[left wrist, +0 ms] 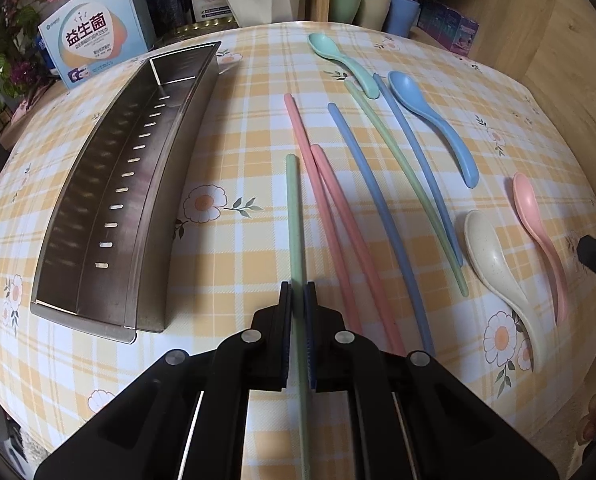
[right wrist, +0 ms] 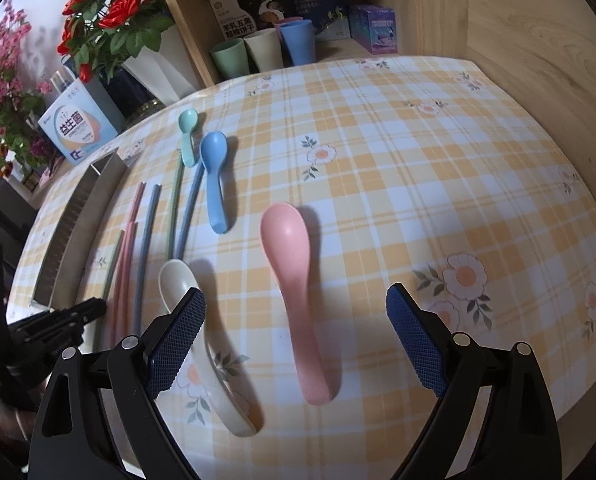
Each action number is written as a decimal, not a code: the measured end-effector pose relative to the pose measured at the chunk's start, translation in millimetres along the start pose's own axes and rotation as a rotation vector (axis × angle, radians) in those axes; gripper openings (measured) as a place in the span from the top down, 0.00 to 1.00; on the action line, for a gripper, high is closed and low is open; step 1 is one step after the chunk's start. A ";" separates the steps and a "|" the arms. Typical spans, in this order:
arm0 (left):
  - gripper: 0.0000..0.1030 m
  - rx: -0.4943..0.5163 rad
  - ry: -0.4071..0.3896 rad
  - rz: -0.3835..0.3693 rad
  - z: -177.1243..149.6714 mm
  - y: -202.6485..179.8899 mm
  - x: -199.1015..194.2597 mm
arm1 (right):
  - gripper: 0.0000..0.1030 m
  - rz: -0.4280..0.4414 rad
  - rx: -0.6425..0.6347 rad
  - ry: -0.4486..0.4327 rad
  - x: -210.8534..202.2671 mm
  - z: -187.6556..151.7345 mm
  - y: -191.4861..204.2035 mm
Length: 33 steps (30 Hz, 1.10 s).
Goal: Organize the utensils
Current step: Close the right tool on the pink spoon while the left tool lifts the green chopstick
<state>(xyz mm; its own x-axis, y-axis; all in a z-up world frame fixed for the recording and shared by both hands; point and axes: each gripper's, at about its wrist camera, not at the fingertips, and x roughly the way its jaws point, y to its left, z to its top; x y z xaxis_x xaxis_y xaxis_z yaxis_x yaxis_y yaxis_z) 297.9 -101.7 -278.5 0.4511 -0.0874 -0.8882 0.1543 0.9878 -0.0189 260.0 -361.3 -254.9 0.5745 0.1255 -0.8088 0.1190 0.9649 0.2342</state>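
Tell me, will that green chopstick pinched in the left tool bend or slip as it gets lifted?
Probably stiff: the green chopstick runs straight out from the left gripper, with no visible sag. It looks thin and plastic-like, so likely light. Held near one end, its smooth surface might pivot or slip between the pads, though that is a guess.

You have the worktop dressed in a yellow-and-white plaid cloth with daisy prints (right wrist: 377,168). A light wooden wall panel (right wrist: 517,40) closes it off on your right. Behind it, a wooden shelf nook (right wrist: 337,46) holds pastel plastic cups (right wrist: 264,50) and printed boxes. Further left stand red artificial roses (right wrist: 118,12), pink blossoms (right wrist: 2,76) and a blue-and-white carton with Chinese lettering (left wrist: 94,42). Soft daylight casts gentle shadows.
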 end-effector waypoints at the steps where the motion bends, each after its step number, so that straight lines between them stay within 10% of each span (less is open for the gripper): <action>1: 0.94 -0.009 -0.002 -0.011 -0.6 2.1 -0.5 | 0.14 0.001 0.003 0.003 0.5 -1.1 -0.5; 17: 0.95 -0.073 -0.065 -0.167 3.1 12.7 -40.7 | 0.64 0.017 -0.031 0.051 10.1 -3.0 -2.1; 33: 0.95 -0.091 -0.104 -0.222 5.7 30.9 -52.9 | 0.86 -0.006 -0.036 0.147 41.7 -0.8 3.8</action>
<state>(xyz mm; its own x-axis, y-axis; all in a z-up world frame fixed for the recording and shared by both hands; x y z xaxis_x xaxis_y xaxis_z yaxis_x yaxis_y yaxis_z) 283.9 -67.3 -229.5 0.5040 -0.3117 -0.8055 0.1818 0.9500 -0.2538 283.8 -352.2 -288.1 0.4484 0.1499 -0.8812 0.0911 0.9730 0.2119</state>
